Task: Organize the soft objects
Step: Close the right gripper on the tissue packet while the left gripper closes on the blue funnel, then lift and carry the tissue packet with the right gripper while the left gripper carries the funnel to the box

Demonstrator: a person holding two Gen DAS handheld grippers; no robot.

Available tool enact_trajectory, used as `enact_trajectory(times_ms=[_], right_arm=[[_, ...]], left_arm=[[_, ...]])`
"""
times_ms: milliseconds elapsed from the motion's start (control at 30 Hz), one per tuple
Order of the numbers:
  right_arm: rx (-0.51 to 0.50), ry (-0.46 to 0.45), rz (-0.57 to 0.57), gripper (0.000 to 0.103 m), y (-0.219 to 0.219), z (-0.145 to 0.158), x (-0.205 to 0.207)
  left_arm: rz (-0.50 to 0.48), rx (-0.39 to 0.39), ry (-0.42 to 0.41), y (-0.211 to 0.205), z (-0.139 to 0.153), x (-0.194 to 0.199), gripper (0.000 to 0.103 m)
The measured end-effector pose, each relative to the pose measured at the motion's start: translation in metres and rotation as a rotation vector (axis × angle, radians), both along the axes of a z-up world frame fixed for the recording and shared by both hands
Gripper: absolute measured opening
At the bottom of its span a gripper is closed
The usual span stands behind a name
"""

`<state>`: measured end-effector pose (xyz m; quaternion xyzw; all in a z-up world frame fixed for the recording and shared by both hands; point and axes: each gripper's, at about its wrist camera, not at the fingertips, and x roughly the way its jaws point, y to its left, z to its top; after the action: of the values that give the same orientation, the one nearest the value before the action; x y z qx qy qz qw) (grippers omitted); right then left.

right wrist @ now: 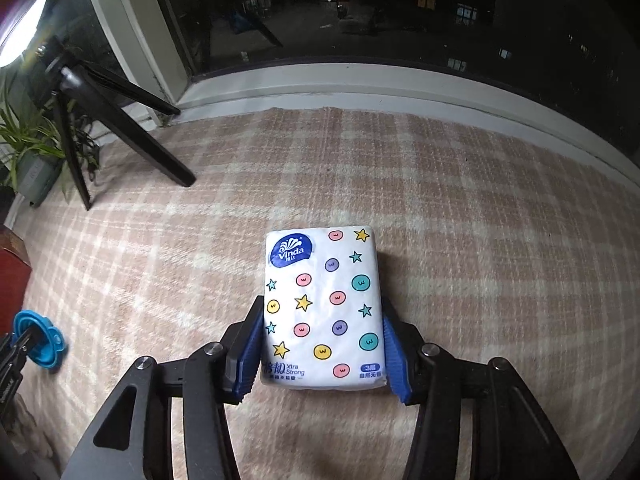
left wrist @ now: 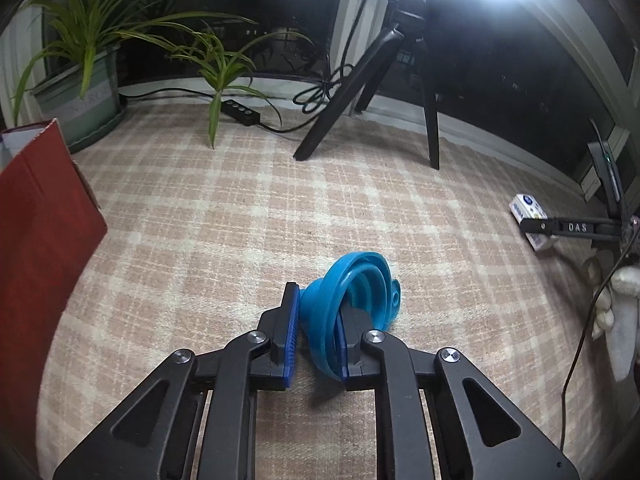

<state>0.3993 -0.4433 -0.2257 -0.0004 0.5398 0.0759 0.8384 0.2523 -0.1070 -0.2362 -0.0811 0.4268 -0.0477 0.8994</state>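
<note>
— What have your left tongs (left wrist: pixel 316 332) got?

— They're pinching a blue collapsible funnel (left wrist: pixel 352 300). My right-hand pad sits inside its bowl, the other pad is outside the wall, and the soft wall is squeezed between the two. The funnel lies on its side on the checked blanket (left wrist: pixel 224 216), its rim facing up and away from me and its axis running roughly along my fingers. I can't be sure which way the narrow end points; the finger hides it.

— And the right tongs (right wrist: pixel 322 344)?

— Closed on a white tissue pack (right wrist: pixel 322 304) printed with stars and little round faces. My blue pads press its two long sides near the end closest to me. The pack lies flat on the blanket, long axis pointing straight away from me, with the blue logo at the far left corner.

— No earlier view, so just tell me where the two lie.

— From the right wrist, the funnel shows at the far left edge, well apart from the pack.

— What's beyond?

— On my left a red box (left wrist: pixel 40 216) stands at the blanket's edge. Further off are a black tripod (left wrist: pixel 384 80) and a potted plant (left wrist: pixel 84 60), then the dark window (right wrist: pixel 360 12) at the back.
</note>
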Motion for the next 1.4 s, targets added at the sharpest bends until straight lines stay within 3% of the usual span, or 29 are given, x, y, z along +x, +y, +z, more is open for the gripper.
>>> enact_trajectory(times_ms=[333,900,1400], right_arm=[[0.063,-0.067,0.042,0.048,0.011,0.041,-0.059],[0.117,-0.163,0.207,0.048,0.086,0.115,-0.128],[0.138,-0.221,0.335,0.048,0.18,0.164,-0.187]], left_arm=[[0.03,-0.051,-0.048,0.012,0.029,-0.03,0.014],[0.068,-0.13,-0.161,0.045,0.095,-0.115,0.014],[0.143,-0.152,-0.233,0.123,0.131,-0.175,0.014]])
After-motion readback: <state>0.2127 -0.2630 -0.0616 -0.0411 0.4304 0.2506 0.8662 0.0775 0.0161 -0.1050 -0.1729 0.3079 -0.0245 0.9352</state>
